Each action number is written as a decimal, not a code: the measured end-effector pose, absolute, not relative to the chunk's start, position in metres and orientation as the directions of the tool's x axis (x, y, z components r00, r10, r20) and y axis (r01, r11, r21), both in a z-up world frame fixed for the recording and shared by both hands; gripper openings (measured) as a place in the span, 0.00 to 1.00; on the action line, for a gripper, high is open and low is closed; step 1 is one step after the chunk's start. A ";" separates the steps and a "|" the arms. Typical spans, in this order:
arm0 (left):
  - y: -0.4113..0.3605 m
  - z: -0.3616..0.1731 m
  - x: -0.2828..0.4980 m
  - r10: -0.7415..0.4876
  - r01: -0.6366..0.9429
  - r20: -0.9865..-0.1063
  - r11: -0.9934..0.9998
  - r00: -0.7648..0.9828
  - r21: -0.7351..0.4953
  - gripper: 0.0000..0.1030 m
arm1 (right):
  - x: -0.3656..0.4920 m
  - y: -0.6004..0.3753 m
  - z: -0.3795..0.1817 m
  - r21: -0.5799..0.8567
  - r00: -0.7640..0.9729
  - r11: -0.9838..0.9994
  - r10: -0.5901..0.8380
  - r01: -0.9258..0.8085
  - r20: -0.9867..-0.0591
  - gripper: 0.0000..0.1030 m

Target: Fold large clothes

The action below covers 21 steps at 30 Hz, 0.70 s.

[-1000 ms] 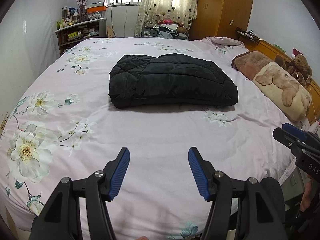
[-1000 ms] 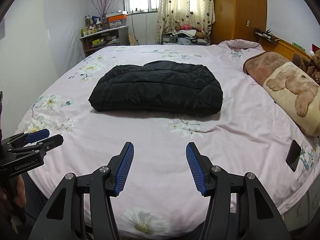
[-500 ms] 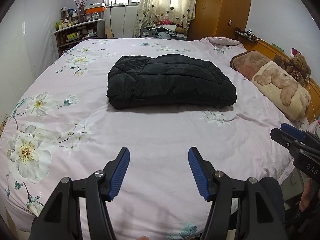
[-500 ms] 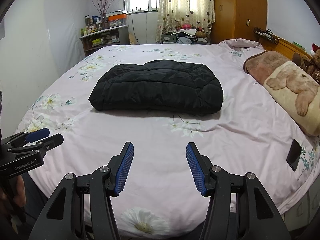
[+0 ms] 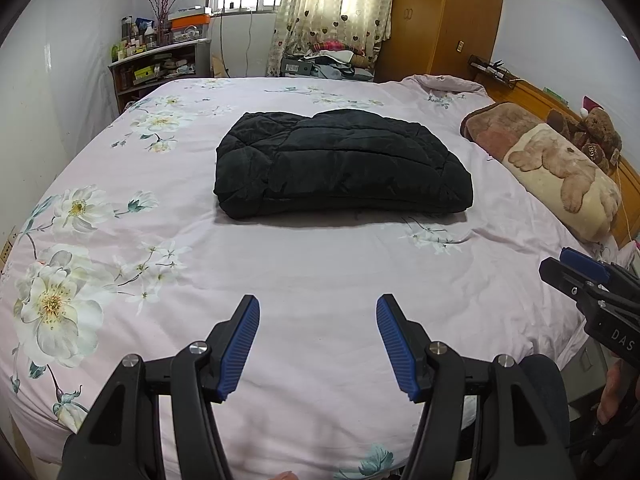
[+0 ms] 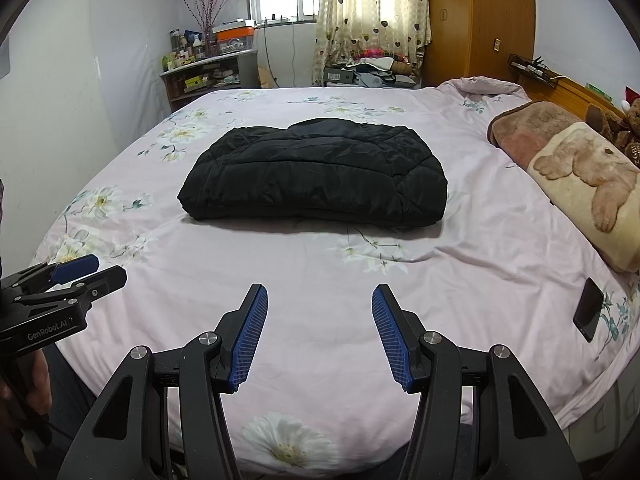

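A black quilted jacket [image 5: 340, 164] lies folded into a thick rectangle in the middle of the bed; it also shows in the right wrist view [image 6: 316, 176]. My left gripper [image 5: 318, 312] is open and empty above the bed's near edge, well short of the jacket. My right gripper [image 6: 320, 300] is open and empty too, beside it to the right. Each gripper shows in the other's view: the right gripper [image 5: 576, 272] at the right edge, the left gripper [image 6: 88, 272] at the left edge.
The bed has a pink floral cover [image 5: 320, 264]. A bear-print pillow [image 5: 560, 176] and a teddy bear [image 5: 596, 132] lie along the wooden headboard at right. A black phone [image 6: 589, 309] lies near the bed's right corner. A cluttered shelf [image 5: 160, 64] and a wardrobe [image 5: 440, 20] stand behind.
Almost nothing has moved. Both views have shifted very slightly; both grippers stay open and the jacket lies as before.
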<state>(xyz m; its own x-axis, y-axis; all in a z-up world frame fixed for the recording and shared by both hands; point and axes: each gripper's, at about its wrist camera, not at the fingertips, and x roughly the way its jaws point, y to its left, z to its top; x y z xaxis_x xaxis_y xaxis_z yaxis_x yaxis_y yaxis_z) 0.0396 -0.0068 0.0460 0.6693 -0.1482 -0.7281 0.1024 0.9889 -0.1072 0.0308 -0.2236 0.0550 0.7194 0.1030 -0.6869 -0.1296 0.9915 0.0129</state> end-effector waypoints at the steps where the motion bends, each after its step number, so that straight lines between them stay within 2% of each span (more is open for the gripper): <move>1: -0.007 0.046 0.040 -0.149 0.103 -0.729 0.989 0.668 -0.108 0.61 | 0.031 -0.223 0.055 0.012 0.720 0.992 0.102 -0.129 -0.687 0.54; 21: -0.006 0.043 0.039 -0.152 0.099 -0.725 0.988 0.672 -0.115 0.61 | 0.030 -0.223 0.052 0.011 0.717 0.991 0.102 -0.131 -0.690 0.54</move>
<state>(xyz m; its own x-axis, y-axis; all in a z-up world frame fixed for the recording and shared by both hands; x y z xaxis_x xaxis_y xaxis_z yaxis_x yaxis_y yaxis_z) 0.0385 -0.0061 0.0432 0.6719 -0.1517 -0.7249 0.0987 0.9884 -0.1154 0.0300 -0.2227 0.0524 0.7170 0.1020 -0.6896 -0.1309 0.9913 0.0105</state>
